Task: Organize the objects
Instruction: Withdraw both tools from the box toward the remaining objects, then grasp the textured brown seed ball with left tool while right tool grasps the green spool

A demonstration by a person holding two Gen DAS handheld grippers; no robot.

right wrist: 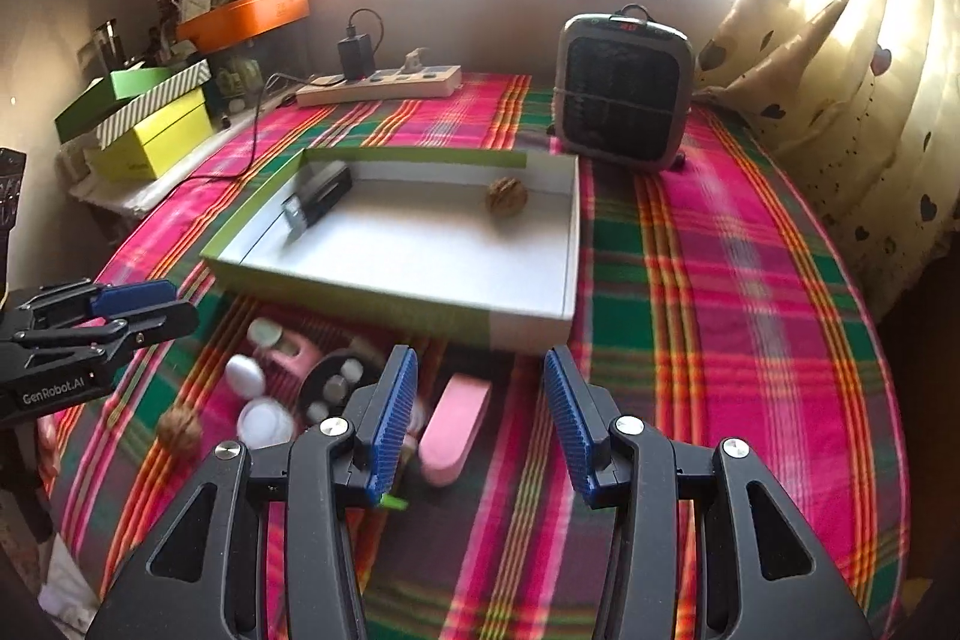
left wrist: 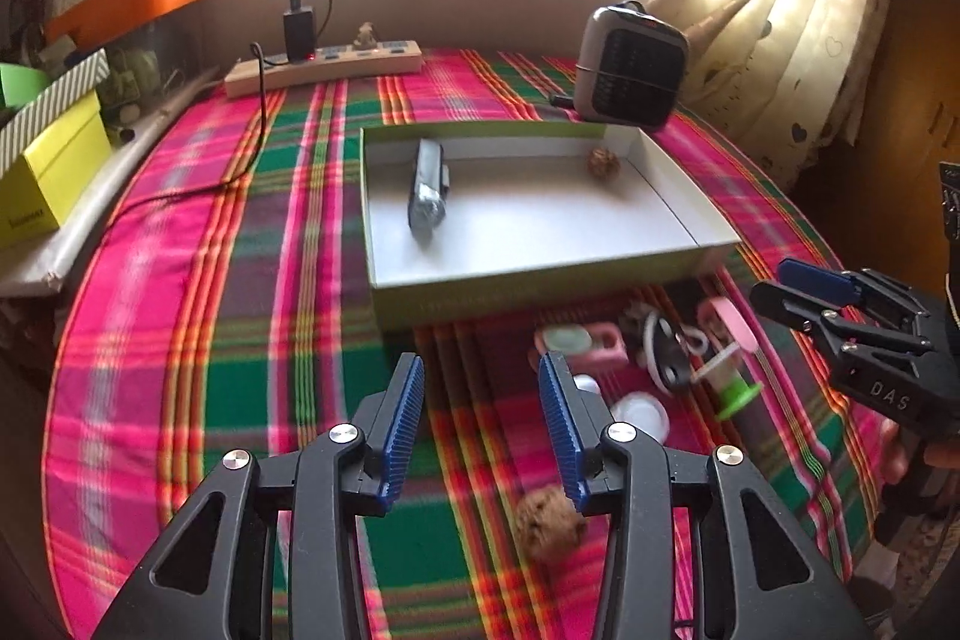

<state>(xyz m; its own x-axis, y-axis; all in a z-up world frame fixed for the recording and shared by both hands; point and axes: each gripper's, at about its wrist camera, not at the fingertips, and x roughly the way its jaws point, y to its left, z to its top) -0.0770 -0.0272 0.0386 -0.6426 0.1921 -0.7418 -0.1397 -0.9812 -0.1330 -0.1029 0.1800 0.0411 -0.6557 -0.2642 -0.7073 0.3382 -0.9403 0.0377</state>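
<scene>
Both tongs spread, nothing between pads: left gripper [left wrist: 480,424], right gripper [right wrist: 480,418]. Shallow box [left wrist: 540,274] on plaid cloth [left wrist: 240,280], holding one walnut [left wrist: 603,163] and grey device [left wrist: 427,193]. Second walnut [left wrist: 549,523] loose beside left pads; small clutter near box front.

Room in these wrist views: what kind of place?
Likely a home room: plaid tablecloth, heart-print curtain at a window, power strip, small fan heater.
</scene>
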